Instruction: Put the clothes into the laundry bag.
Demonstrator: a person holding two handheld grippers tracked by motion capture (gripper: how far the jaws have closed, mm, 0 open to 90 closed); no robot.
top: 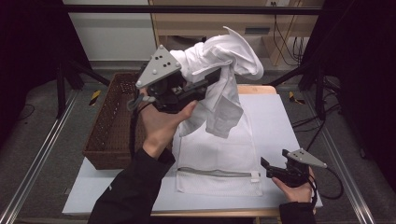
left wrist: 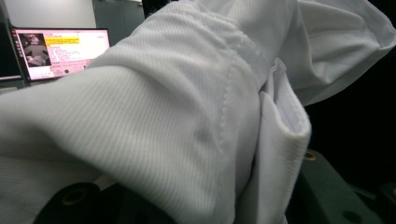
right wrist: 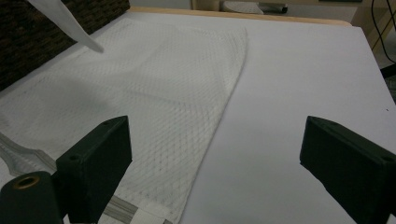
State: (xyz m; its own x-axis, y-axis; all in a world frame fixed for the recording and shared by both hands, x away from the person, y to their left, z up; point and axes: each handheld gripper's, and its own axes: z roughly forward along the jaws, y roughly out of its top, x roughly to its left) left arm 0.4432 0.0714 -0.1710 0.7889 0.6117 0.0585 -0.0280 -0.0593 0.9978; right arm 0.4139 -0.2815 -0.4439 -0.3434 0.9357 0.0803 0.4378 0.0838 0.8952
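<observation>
A white garment (top: 226, 65) hangs bunched in the air over the back of the table, and my left gripper (top: 210, 79) is shut on it. In the left gripper view its ribbed cloth (left wrist: 177, 107) drapes over both jaws and hides most of them. Below it a white mesh laundry bag (top: 217, 151) lies flat on the white table sheet (top: 275, 126), its grey zipper (top: 215, 172) toward the front. My right gripper (top: 267, 167) rests low at the front right, open, with nothing between its fingers. In its own view the right gripper (right wrist: 219, 149) points across the mesh bag (right wrist: 154, 93), its left jaw over the bag's corner.
A dark wicker basket (top: 112, 121) stands at the table's left edge, close to the left forearm. A lit monitor (left wrist: 58, 51) stands behind the garment. A corner of the hanging cloth (right wrist: 65, 21) dangles near the basket (right wrist: 28, 46). Bare sheet lies right of the bag.
</observation>
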